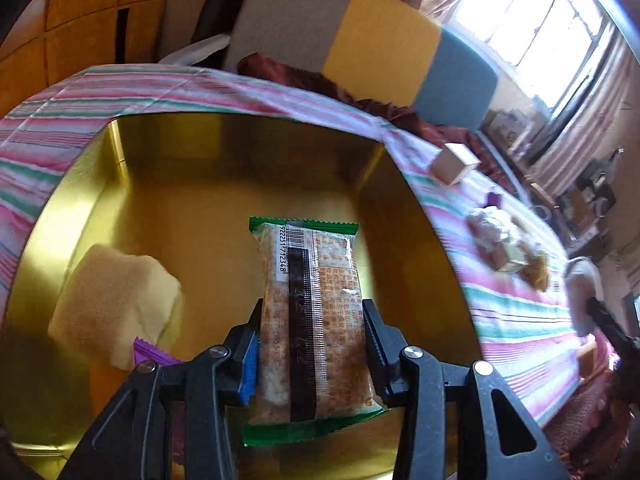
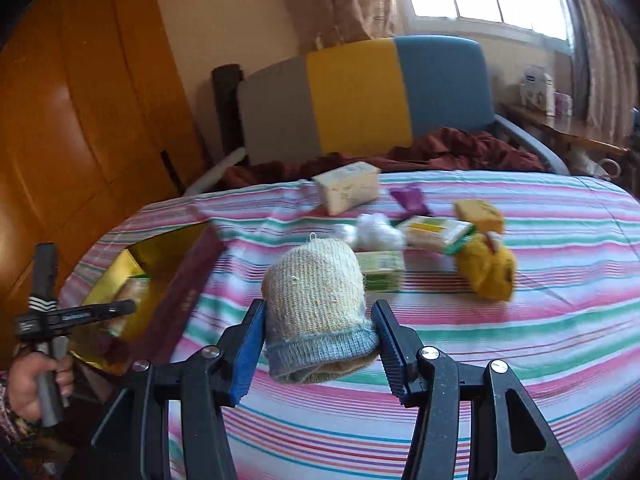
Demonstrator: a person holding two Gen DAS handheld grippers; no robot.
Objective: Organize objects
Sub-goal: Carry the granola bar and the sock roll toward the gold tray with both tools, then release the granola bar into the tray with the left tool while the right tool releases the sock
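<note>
Left wrist view: the left gripper (image 1: 312, 320) has its jaws partly closed on a clear plastic snack packet with green crimped ends and a dark seam strip (image 1: 310, 312), both pads pressing its long sides. The packet hangs over the floor of a shiny gold metal box (image 1: 192, 184), toward the box's near edge. Its back carries a barcode with digits ending 712348 and columns of orange print too small to read. On the box floor to the left lies a pale yellow spongy block (image 1: 116, 300), and a purple wrapper (image 1: 154, 354) peeks out at its near corner. The box sits on a pink, green and white striped cloth (image 1: 120, 88).

In the right wrist view, the right gripper (image 2: 318, 334) is partly closed on a rolled beige knitted sock with a light blue cuff (image 2: 316, 308), held above the cloth's middle. Beyond it, toward the cloth's far edge, lie a cream box (image 2: 348, 192), a purple packet (image 2: 410, 198), a white crumpled wad (image 2: 374, 232), a green-labelled pack (image 2: 382, 270), a wrapped yellow packet (image 2: 436, 232) and a yellow plush toy (image 2: 490, 270). A person's hand (image 2: 28, 380) grips the other tool's handle at the left.
</note>
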